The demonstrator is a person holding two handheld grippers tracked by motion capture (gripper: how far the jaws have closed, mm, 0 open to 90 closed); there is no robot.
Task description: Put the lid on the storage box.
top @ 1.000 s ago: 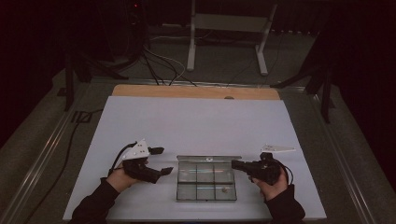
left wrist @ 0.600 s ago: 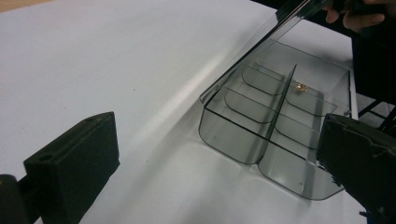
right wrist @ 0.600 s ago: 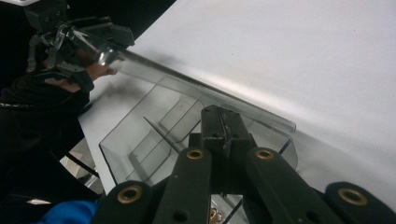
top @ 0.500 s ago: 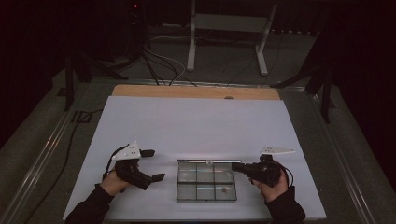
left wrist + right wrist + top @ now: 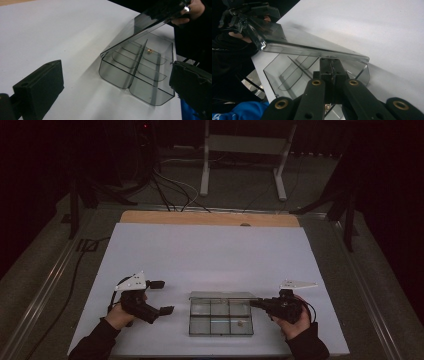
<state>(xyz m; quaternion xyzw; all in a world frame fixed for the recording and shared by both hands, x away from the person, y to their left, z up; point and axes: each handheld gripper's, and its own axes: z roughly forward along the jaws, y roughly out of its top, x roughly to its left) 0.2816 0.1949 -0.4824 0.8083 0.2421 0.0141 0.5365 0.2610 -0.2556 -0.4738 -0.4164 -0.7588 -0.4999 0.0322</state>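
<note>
A clear plastic compartment box [image 5: 220, 334] sits near the front edge of the white table. Its lid [image 5: 222, 295] is hinged at the far side and tilted up. My right gripper [image 5: 252, 303] is at the box's right side, shut on the lid's edge [image 5: 299, 42], with the closed tips [image 5: 331, 62] meeting it. A small gold piece [image 5: 150, 50] lies in one compartment of the box [image 5: 112, 72]. My left gripper [image 5: 161, 296] stands a little left of the box. Its jaws have just been opening and now stand wide open [image 5: 116, 75] with nothing between them.
The white sheet [image 5: 210, 255] covers the table, with a wooden strip [image 5: 210, 218] along the back edge. Beyond it are a metal stand [image 5: 240, 165] and floor cables [image 5: 170, 190]. Metal rails run along both sides of the table.
My left gripper has backed away leftward from the box's left side and its jaws have spread wider. The right gripper and the raised lid have stayed put.
</note>
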